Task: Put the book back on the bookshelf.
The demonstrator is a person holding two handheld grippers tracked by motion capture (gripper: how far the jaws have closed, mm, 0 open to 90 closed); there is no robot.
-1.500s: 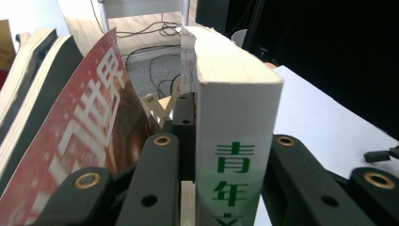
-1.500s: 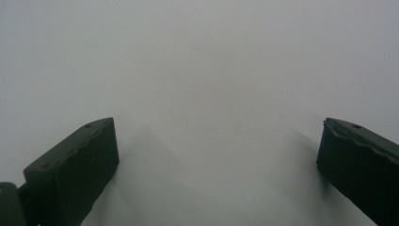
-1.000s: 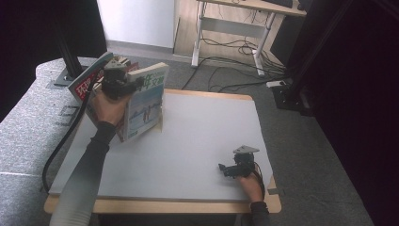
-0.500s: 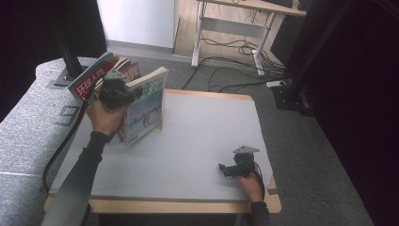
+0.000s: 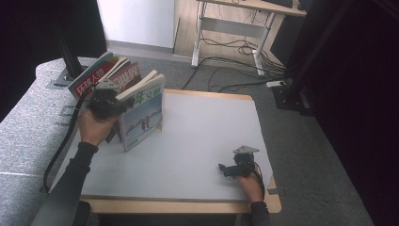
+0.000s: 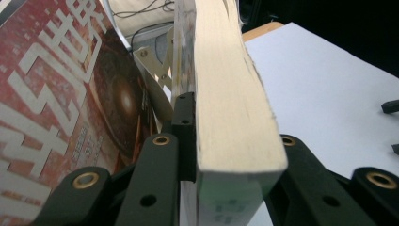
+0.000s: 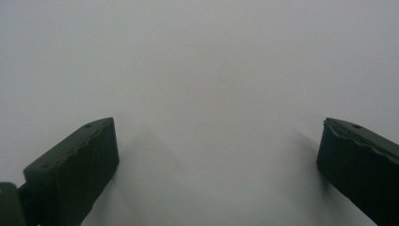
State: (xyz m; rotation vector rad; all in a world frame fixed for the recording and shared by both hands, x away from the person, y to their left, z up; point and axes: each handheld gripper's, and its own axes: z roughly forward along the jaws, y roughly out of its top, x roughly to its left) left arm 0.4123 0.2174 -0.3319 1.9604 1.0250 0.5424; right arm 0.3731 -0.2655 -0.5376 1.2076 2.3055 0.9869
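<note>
The book [image 5: 141, 113] is a thick paperback with a pale cover: green characters run across the top and a blue and white winter picture fills the middle. It stands tilted at the table's [image 5: 202, 141] left edge, its lower corner on or just above the white top, and its top edge leans toward the far side. In the left gripper view its cream page block [image 6: 230, 94] runs up the middle, with the lower edge nearest the camera and the pages fanning slightly at the far end.

The left gripper [image 5: 106, 101] has the book clamped: one black jaw presses each side of the page block, so the jaws stand about a book's thickness apart. The right gripper [image 5: 235, 167] rests on the table near its front right corner, well apart from the book, with its jaws spread wide over bare white surface and nothing between them.

There is one book in the grip, and two magazines [image 5: 101, 75] lean just beyond the table's left edge, behind the book. The nearer one is red with large white characters [image 6: 56, 117]. There are two grippers and two hands.

The book's back cover is hidden. The left gripper and hand [image 5: 94, 129] cover the lower parts of the magazines, and their titles are cut off. The small print on the book's cover is too fine to read. Whether the book's corner truly touches the table cannot be told.
</note>
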